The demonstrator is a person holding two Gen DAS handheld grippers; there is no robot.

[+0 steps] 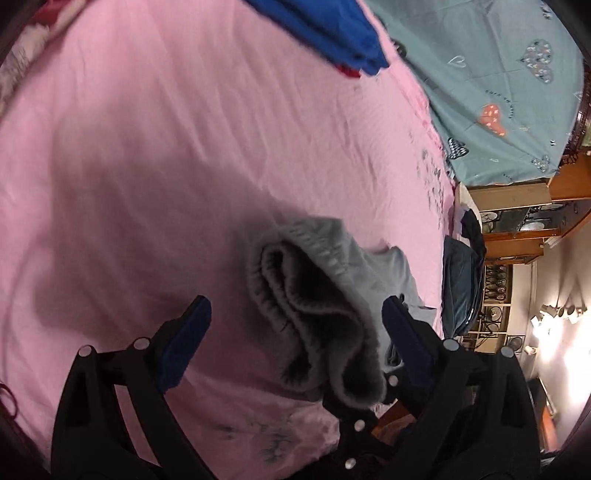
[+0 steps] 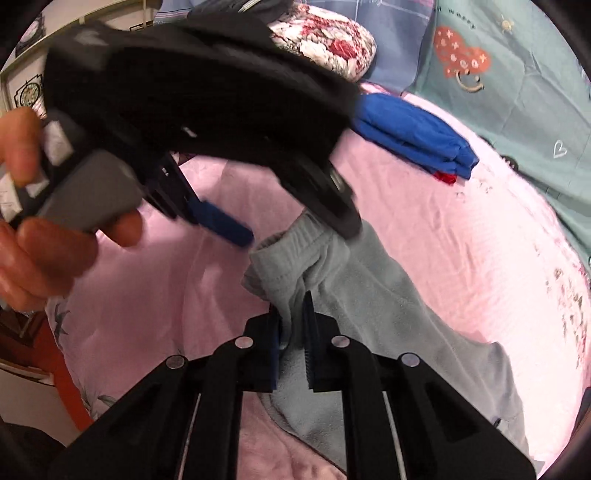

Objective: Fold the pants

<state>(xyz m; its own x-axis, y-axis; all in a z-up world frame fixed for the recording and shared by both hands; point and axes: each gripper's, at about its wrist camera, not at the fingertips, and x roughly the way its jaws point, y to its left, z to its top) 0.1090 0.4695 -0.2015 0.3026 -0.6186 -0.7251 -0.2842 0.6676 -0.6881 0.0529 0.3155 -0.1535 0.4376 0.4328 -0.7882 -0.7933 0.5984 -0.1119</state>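
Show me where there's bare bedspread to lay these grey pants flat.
The widest bare patch is the pink bedspread left of the grey pants, between them and the folded blue clothes. It is crowded toward the teal quilt and the dark clothes at the bed edge. The right gripper pinches the pants; the left gripper is open around the waistband.

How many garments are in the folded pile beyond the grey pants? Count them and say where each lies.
2. A blue garment lies on top, and a red garment peeks out beneath its corner. Others may be hidden underneath.
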